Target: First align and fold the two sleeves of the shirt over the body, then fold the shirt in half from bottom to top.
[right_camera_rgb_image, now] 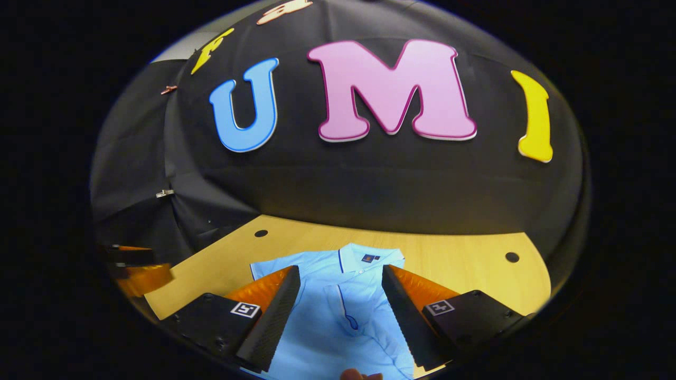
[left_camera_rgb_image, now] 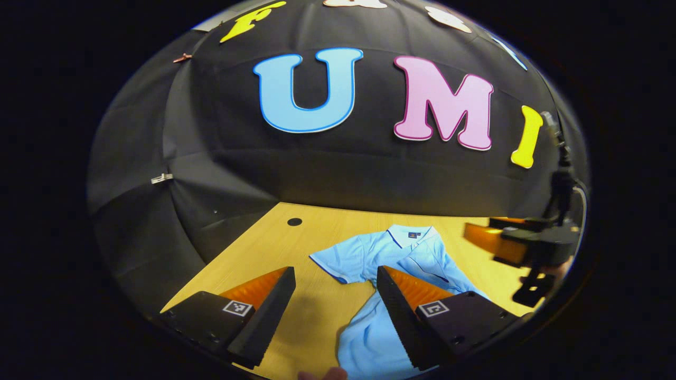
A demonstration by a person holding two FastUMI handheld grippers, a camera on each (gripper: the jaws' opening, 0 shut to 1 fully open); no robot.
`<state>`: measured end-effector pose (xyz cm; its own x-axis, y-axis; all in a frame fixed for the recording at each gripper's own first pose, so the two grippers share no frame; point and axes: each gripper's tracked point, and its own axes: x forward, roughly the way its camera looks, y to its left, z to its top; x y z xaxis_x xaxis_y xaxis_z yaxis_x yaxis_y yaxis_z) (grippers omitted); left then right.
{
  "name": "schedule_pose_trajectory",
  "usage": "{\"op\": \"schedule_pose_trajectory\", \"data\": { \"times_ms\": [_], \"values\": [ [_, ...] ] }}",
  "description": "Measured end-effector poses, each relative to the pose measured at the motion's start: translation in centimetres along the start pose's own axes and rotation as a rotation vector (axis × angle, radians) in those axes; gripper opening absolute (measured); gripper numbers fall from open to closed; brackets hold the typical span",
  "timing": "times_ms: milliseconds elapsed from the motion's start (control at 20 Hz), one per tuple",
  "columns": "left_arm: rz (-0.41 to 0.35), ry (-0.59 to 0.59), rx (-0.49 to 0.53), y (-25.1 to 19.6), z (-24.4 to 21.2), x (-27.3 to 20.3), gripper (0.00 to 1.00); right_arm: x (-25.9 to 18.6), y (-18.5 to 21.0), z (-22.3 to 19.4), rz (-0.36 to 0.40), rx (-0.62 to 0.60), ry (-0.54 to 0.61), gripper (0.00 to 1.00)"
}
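1. The left gripper (left_camera_rgb_image: 335, 295) hangs above the table (left_camera_rgb_image: 264, 248) with its fingers spread wide and nothing between them. In the left gripper view the gap between the fingers sits over bare wood, just to the left of the shirt (left_camera_rgb_image: 391, 264).
2. The shirt lies flat, collar (left_camera_rgb_image: 411, 232) toward the booth wall and hem toward the person, so its long axis runs away from both grippers.
3. In the left gripper view the left sleeve (left_camera_rgb_image: 338, 261) sticks out sideways, ahead of the left gripper and slightly right of its gap. It looks unfolded.
4. The left gripper seems the nearer one to that sleeve; a short reach forward and right would likely bring the sleeve edge between the fingers.
5. The right gripper (right_camera_rgb_image: 340, 301) is also wide open and empty. In the right gripper view it hangs over the middle of the shirt, with the placket (right_camera_rgb_image: 343, 303) showing between the fingers.
6. The right sleeve is hidden behind the right gripper's right finger (right_camera_rgb_image: 401, 311), so its state cannot be told.
7. Neither gripper touches the cloth, as far as can be judged; the sleeve folds appear not yet begun.
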<state>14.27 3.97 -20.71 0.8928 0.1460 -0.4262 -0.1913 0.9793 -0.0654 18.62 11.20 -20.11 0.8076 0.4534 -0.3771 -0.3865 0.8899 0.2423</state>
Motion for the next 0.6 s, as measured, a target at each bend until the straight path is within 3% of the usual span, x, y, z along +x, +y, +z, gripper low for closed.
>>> {"op": "schedule_pose_trajectory", "data": {
  "times_ms": [200,600],
  "values": [
    [-0.038,0.093,-0.017,-1.2,-2.0,6.8,0.98,-6.3,-1.5,2.1,0.001,-0.031,-0.059,0.97],
    [0.076,0.343,-0.073,1.6,-8.9,16.9,0.99,-15.2,-5.6,1.2,-0.075,-0.042,-0.049,0.97]
  ]
}}
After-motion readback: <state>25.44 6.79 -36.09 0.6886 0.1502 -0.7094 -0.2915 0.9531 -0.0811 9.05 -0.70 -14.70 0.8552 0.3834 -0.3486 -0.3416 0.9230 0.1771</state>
